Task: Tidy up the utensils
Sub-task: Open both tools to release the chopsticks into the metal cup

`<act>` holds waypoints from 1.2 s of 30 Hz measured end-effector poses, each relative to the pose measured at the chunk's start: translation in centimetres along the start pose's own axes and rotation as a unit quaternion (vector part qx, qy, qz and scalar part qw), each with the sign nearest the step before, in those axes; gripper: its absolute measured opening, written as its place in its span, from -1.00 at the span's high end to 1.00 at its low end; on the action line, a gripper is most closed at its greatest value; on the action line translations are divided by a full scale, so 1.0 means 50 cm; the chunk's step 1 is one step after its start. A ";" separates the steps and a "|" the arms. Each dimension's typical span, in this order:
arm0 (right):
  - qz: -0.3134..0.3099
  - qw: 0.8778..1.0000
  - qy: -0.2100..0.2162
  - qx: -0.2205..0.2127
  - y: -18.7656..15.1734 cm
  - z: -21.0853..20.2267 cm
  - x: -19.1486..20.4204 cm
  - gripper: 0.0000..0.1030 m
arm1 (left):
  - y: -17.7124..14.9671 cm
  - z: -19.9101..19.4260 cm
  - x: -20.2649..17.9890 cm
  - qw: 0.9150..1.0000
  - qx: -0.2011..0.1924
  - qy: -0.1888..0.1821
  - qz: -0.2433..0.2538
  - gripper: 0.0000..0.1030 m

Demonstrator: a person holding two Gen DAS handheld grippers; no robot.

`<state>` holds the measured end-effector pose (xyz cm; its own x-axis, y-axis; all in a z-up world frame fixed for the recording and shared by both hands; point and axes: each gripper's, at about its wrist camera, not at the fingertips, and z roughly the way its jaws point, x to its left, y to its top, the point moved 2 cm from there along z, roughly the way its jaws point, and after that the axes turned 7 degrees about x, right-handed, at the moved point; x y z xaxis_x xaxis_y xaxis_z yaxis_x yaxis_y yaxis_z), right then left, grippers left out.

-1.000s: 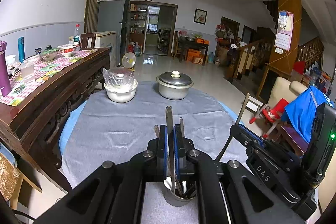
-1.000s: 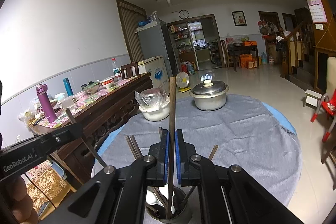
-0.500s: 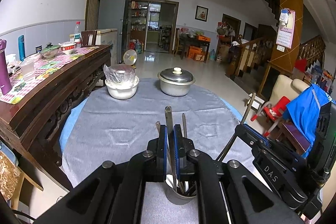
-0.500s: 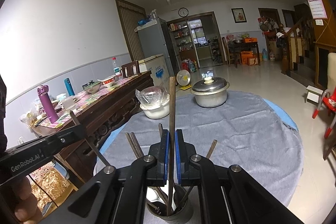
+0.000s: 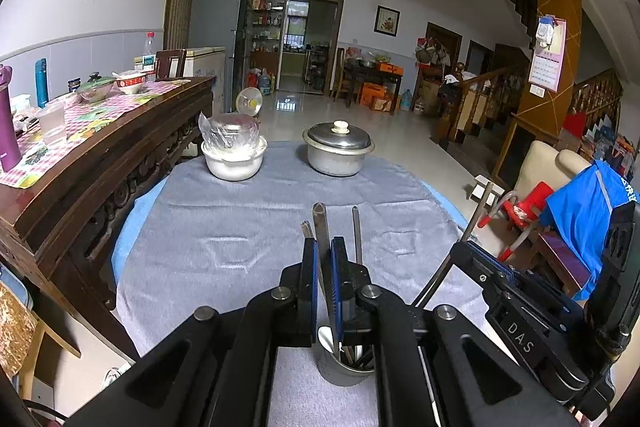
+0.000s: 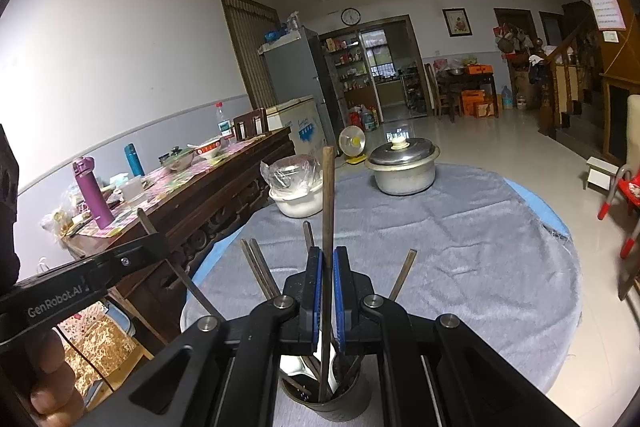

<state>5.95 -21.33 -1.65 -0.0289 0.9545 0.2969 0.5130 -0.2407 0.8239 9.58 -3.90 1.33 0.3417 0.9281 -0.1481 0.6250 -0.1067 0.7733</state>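
Observation:
A metal cup (image 5: 345, 371) of utensils stands on the grey cloth near the table's front edge. In the left wrist view my left gripper (image 5: 324, 255) is shut on a dark chopstick (image 5: 320, 223) that runs down into the cup. In the right wrist view my right gripper (image 6: 328, 267) is shut on a long brown chopstick (image 6: 328, 195), whose lower end stands inside the cup (image 6: 326, 403). More chopsticks (image 6: 256, 269) and a spoon lean in that cup. Each gripper shows at the other view's edge: the right gripper (image 5: 476, 259) and the left gripper (image 6: 136, 251).
At the far side of the cloth-covered round table (image 5: 224, 227) sit a white bowl with plastic wrap (image 5: 234, 155) and a lidded metal pot (image 5: 339, 151). A dark wooden sideboard (image 5: 100, 155) with bottles and dishes runs along the left. Chairs (image 5: 532, 203) stand at the right.
Hardly anything differs. Both grippers keep their chopsticks pinched above the cup, and both views have shifted only slightly.

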 end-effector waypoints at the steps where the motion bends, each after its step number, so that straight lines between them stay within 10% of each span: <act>1: 0.000 1.000 0.002 0.002 -0.001 0.002 0.000 0.88 | -0.001 0.001 -0.001 1.000 0.001 -0.001 0.000 0.87; 32: 0.038 0.999 0.009 0.035 -0.020 0.026 -0.031 0.86 | -0.006 0.006 -0.004 1.000 0.018 -0.019 -0.002 0.85; 36: 0.041 0.999 0.011 0.034 -0.019 0.012 -0.040 0.79 | -0.008 -0.010 -0.002 1.000 0.012 -0.009 0.006 0.15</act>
<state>6.03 -22.91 -3.33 -0.0040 0.9278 0.3731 0.5712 -0.3041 0.7624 8.96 -3.76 1.31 0.3616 0.9204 -0.1489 0.6375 -0.1275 0.7598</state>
